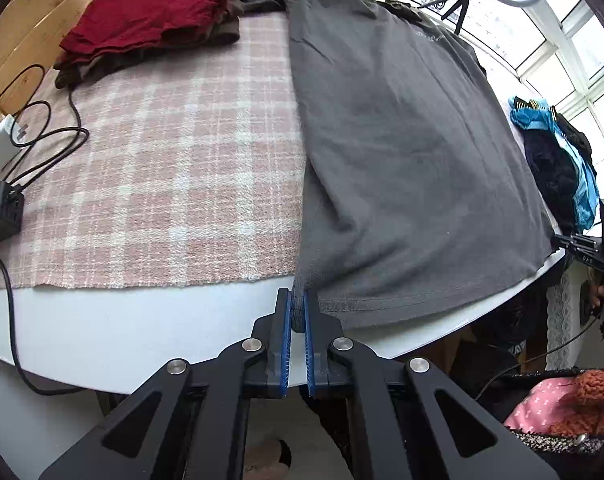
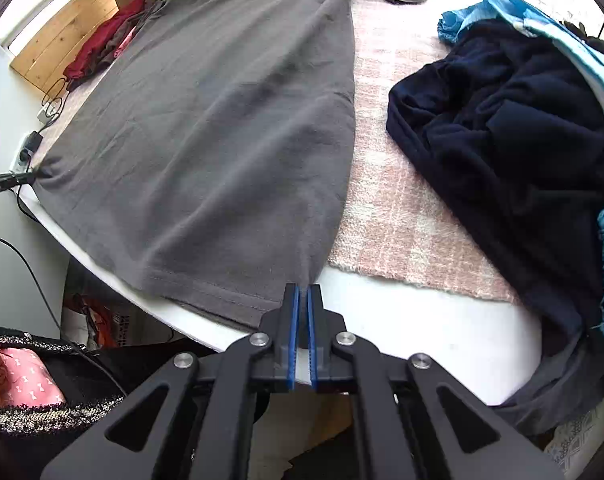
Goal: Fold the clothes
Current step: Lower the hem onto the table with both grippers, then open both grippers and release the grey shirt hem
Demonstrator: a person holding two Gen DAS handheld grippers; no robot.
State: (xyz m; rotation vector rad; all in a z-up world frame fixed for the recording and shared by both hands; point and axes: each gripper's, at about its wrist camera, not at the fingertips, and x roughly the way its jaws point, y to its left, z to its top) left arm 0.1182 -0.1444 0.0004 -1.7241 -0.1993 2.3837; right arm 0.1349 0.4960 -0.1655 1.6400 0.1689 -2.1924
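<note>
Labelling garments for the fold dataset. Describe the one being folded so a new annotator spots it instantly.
Start at the pink plaid blanket covering the white table. The grey T-shirt lies flat along it, its hem hanging over the near edge, with the left gripper and right gripper each clamped on a hem corner. It is the only spread garment; the red pile and navy heap are bunched.

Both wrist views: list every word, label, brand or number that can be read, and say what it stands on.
White print on the chest of the grey cotton T-shirt: two short lines, too small and blurred to read in either view.
White lettering on the black right gripper body, seen from the left wrist: too small to read.
Nothing else legible.
</note>
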